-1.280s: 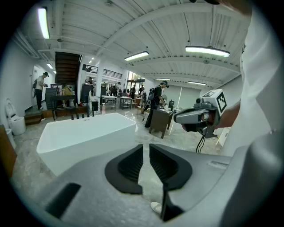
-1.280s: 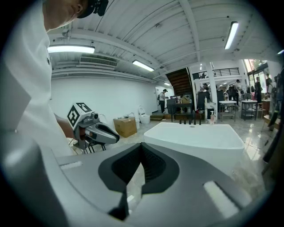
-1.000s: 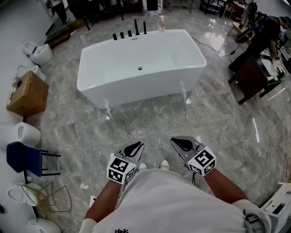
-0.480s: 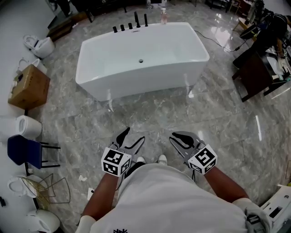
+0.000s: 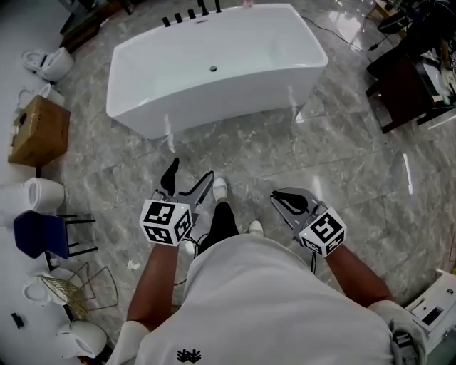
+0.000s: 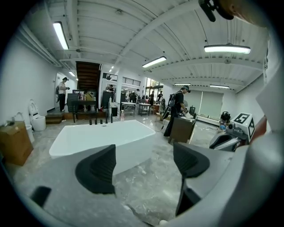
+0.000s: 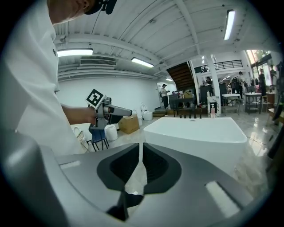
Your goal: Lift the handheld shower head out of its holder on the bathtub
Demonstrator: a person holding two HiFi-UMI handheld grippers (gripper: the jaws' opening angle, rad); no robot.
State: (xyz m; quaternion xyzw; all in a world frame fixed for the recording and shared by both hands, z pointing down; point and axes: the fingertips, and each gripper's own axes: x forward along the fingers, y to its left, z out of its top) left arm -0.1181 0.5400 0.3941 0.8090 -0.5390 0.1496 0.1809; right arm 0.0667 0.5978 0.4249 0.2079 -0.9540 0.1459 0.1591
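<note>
Approach | left hand-held gripper jaws opening, empty, readying a grasp | right hand-held gripper closed, empty | shower head, probably a tall black fitting, top edge, far rim of bathtub, well ahead

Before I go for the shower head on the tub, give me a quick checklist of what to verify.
1. Left gripper ready to grasp: ok, jaws opening, nothing between them.
2. Right gripper free: ok, jaws together, empty.
3. Bathtub within reach: not ok, a stretch of floor separates both grippers from it.
4. Shower head picked out: cannot tell, the black fittings on the far rim are too small to tell apart.
</note>
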